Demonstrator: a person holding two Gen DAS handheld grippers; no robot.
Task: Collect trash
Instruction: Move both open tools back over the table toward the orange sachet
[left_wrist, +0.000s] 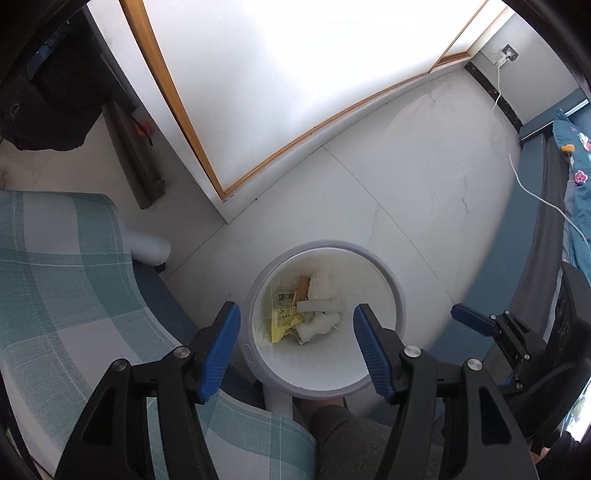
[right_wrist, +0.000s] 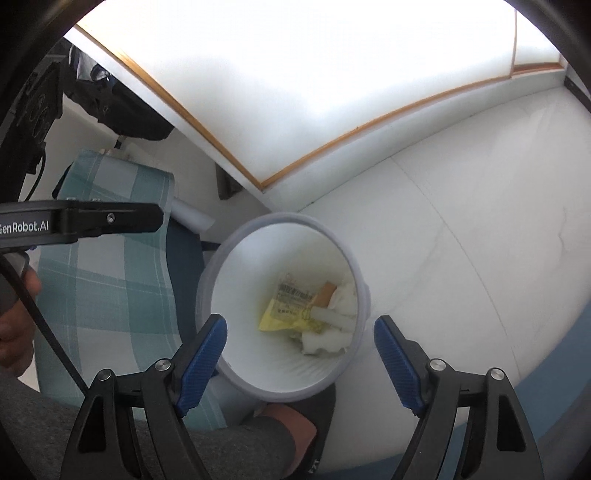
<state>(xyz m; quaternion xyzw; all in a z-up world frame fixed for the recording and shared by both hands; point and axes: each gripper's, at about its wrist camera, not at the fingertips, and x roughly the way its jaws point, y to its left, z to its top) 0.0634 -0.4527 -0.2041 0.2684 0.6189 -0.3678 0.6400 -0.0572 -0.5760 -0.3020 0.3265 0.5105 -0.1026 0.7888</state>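
White bin (left_wrist: 384, 373) holds a yellow wrapper (left_wrist: 282, 325) and tissues (left_wrist: 321, 325). Left tool (left_wrist: 295, 347) and right tool (right_wrist: 299, 358) both point downward above it, gaping, empty.

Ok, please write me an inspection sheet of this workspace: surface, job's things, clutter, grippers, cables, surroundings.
Surface: pale tiled floor, bare where visible.
Job's things: white trash bin holding a yellow wrapper, white tissues and a small brown piece.
Clutter: nothing seen on the floor.
Grippers: left gripper and right gripper both open, empty, above the bin.
Cables: white cable from a wall socket.
Surroundings: checked chair, floral bedding.
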